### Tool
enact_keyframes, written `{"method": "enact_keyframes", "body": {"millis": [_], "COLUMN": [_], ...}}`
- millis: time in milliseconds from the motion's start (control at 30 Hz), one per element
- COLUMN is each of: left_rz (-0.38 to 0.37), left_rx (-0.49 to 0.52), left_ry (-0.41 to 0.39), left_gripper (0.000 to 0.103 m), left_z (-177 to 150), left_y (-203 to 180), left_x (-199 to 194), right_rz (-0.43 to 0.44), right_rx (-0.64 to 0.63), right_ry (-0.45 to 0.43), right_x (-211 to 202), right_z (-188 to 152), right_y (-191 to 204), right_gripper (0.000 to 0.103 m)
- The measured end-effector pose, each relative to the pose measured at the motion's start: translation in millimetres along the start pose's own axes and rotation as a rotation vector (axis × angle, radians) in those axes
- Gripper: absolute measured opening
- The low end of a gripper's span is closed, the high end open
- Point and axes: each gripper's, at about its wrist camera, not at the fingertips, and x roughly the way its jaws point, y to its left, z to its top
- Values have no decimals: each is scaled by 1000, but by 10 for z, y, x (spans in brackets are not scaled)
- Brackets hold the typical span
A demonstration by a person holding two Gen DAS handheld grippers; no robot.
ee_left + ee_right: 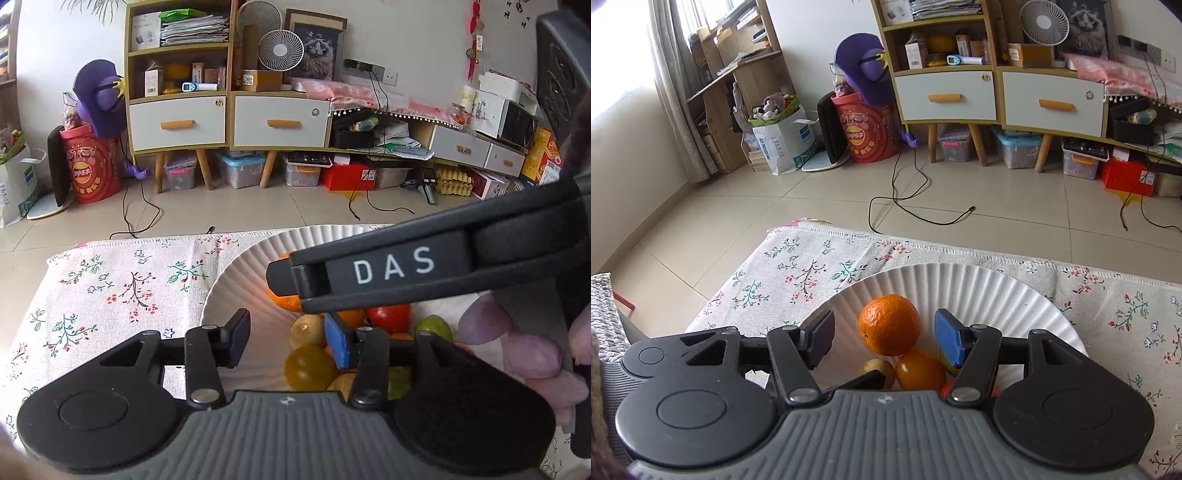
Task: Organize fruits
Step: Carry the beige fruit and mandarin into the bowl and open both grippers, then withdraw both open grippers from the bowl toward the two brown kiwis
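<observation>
A floral tablecloth [798, 273] is covering the work surface, and everything else is sitting in relation to the white ribbed plate [960, 284] lying on it. The plate is carrying a small heap of fruit on the side nearest both cameras, while its far side is showing bare.

The right gripper [884, 336] is hovering above the plate's near edge with its jaws spread wide and holding nothing. An orange [889, 324] is sitting on the plate right in the gap between those jaws, touched by neither finger as far as the view shows. Just nearer on the plate, a yellow-orange fruit [919, 371] and a brownish one [877, 369] are lying against it.

The left gripper [286, 341] is also hanging over the plate's near side, jaws wide and empty, with a yellow fruit [308, 367], a pale yellow-green fruit [308, 326], a red one [388, 317] and a green one [434, 328] crowding below and beyond its fingers.

The step in hand is probably the placing or arranging of the orange on the plate; whether the right gripper is approaching or letting go cannot be told. If a grasp is coming, it is calling for a lowering around the orange's widest part and a gentle, centred closing, since a round fruit could roll into its neighbours.
</observation>
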Motion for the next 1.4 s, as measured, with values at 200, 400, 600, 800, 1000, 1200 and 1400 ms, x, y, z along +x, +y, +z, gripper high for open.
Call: {"method": "enact_keyframes", "body": {"millis": [200,400,600,800,1000,1200,1400], "left_rz": [14,29,47,61,69,74,80], "left_rx": [21,44,59,58,63,70,62], "left_ry": [-7,-6,1,16,30,50,96], "left_gripper": [63,74,84,93,100,101,101], "left_z": [32,22,-31,-68,-122,-194,-280], "left_y": [-77,-140,-177,-198,-223,-256,-247], "left_x": [-124,-265,-398,-491,-555,-642,-709], "right_rz": [-17,-28,-52,-68,-75,-68,-66], "right_rx": [-2,26,43,60,68,58,43], "right_ry": [-14,-28,-32,-41,-38,-35,-43], "right_x": [-174,-335,-472,-609,-686,-770,-877], "right_z": [-29,-80,-175,-279,-351,-435,-606], "right_y": [-19,-78,-122,-130,-129,-99,-52], "right_gripper": [72,79,85,90,97,99,102]}}
